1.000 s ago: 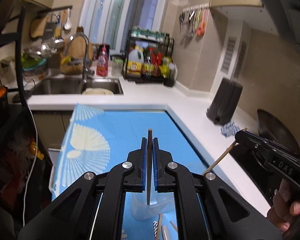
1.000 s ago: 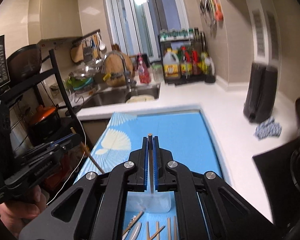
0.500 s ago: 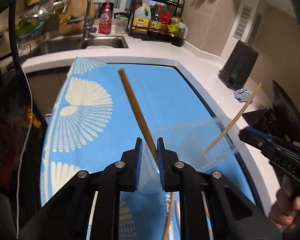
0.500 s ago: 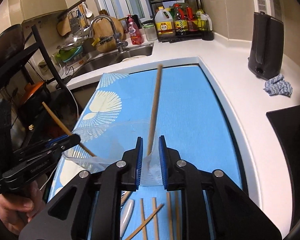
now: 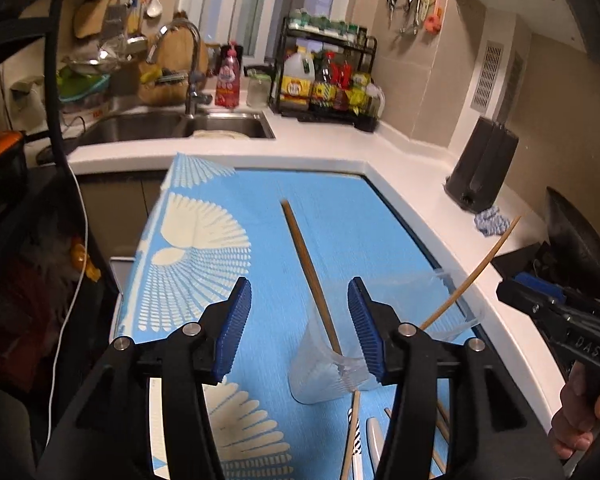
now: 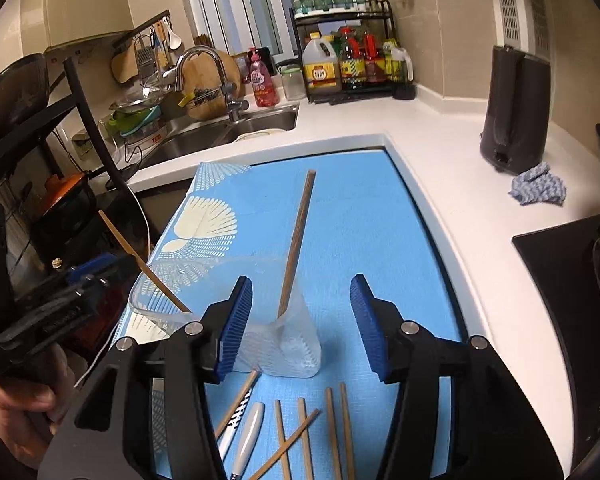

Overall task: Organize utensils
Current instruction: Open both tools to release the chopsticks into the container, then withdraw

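Observation:
A clear plastic container [image 5: 320,380] [image 6: 296,356] stands on the blue patterned mat [image 6: 360,220]. Two chopsticks lean in it. The dark brown chopstick [image 5: 306,264] rises between the blue pads of my left gripper [image 5: 300,328], whose jaws are opening and do not touch it. A second chopstick [image 6: 296,240] stands likewise between the opening jaws of my right gripper [image 6: 300,324], also untouched. Each gripper shows in the other's view: the right gripper [image 5: 556,320] and the left gripper [image 6: 60,300]. Several loose chopsticks [image 6: 332,428] and a white-handled utensil [image 6: 252,428] lie on the mat in front of the container.
A white counter wraps around the mat, with a sink [image 5: 172,126] and a bottle rack [image 5: 328,76] at the back. A dark upright appliance [image 6: 516,112] and a blue cloth [image 6: 538,190] sit to the right, by a black hob [image 6: 572,280]. A black shelf rack [image 6: 80,120] stands left.
Both grippers were shut on upright chopsticks; they dipped toward the container and their jaws spread. The two chopsticks now lean free in the clear container.

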### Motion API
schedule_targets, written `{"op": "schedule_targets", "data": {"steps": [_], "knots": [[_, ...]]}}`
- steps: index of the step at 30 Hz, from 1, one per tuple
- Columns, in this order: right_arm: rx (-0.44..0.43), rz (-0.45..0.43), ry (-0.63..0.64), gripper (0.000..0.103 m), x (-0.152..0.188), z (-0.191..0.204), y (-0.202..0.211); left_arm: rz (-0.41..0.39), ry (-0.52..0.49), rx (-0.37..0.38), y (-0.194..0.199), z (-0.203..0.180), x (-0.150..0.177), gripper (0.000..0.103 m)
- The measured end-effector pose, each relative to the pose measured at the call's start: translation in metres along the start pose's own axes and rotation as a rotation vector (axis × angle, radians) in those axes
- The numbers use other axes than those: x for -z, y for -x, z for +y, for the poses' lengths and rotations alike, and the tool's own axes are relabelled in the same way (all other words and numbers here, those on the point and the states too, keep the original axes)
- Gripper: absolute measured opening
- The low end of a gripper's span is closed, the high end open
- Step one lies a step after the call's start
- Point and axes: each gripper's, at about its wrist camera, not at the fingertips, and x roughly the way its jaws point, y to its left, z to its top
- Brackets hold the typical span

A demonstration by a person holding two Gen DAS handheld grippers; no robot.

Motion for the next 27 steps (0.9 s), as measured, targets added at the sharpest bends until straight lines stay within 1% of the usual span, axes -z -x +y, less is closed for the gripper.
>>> {"op": "schedule_targets", "data": {"steps": [3, 6, 11, 13, 15, 17, 18, 20, 22, 25, 27], "knots": [[0.021, -0.052, 0.047, 0.052, 0.008, 0.006, 0.023, -0.066, 0.011, -0.009, 0.025, 0.003, 0.0, 0.053], [0.04, -0.126, 0.089, 0.052, 0.022, 0.01, 0.051, -0.127, -0.002, -0.044, 0.05, 0.002, 0.003, 0.053], [0.051, -0.24, 0.124, 0.052, 0.061, 0.009, 0.099, -0.196, -0.051, -0.078, 0.08, -0.004, 0.02, 0.053], [0.053, -0.264, 0.13, 0.052, 0.079, 0.008, 0.113, -0.211, -0.069, -0.088, 0.09, -0.007, 0.036, 0.053], [0.075, -0.292, 0.137, 0.052, 0.095, 0.008, 0.123, -0.206, -0.077, -0.101, 0.095, -0.01, 0.054, 0.053], [0.067, -0.315, 0.125, 0.052, 0.109, 0.007, 0.131, -0.206, -0.084, -0.103, 0.102, -0.014, 0.072, 0.053], [0.058, -0.327, 0.118, 0.052, 0.116, 0.006, 0.136, -0.213, -0.087, -0.105, 0.106, -0.016, 0.08, 0.053], [0.068, -0.348, 0.117, 0.052, 0.13, 0.002, 0.142, -0.238, -0.112, -0.113, 0.116, -0.023, 0.097, 0.053], [0.08, -0.348, 0.111, 0.052, 0.141, -0.002, 0.143, -0.236, -0.153, -0.114, 0.12, -0.03, 0.111, 0.053], [0.086, -0.298, 0.096, 0.052, 0.159, -0.014, 0.137, -0.198, -0.201, -0.127, 0.118, -0.038, 0.133, 0.052], [0.094, -0.264, 0.074, 0.052, 0.173, -0.022, 0.133, -0.179, -0.209, -0.125, 0.117, -0.04, 0.144, 0.052]]}}
